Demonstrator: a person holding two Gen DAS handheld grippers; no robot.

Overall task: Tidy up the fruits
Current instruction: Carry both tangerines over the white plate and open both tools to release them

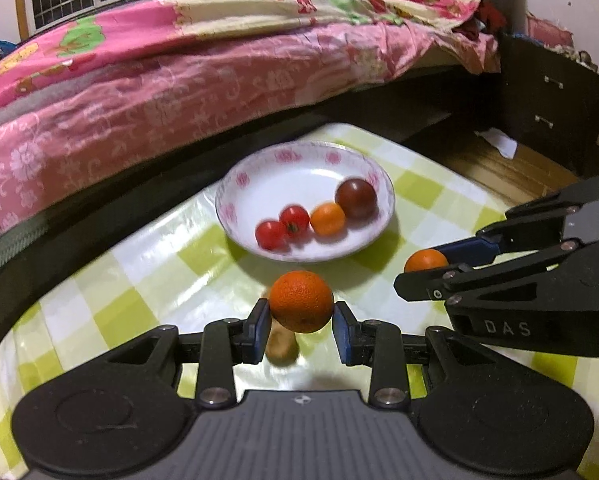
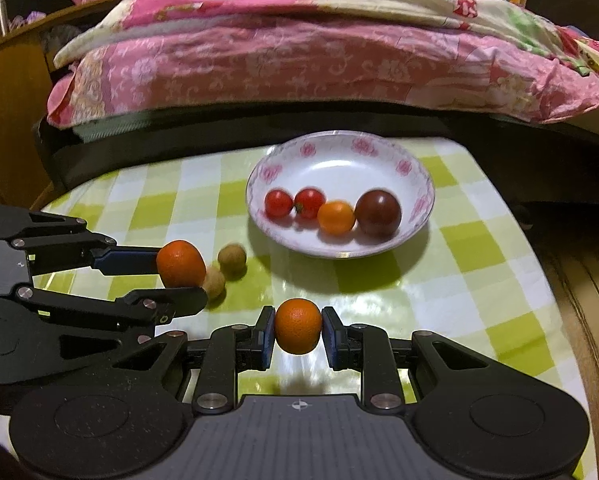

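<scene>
Left tool (image 1: 301, 322) pinching one orange (image 1: 302, 301), right tool (image 2: 298, 335) another orange (image 2: 298, 325) (plate (image 2: 417, 184) beyond).

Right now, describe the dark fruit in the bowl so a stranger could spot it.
On the green checked tablecloth sits a white bowl with pink flowers. Four round fruits line up inside; the dark fruit is at the right end, largest and maroon-brown.

4 fruits (image 2: 336, 217) in bowl (image 2: 417, 208), on table (image 2: 459, 280)
</scene>
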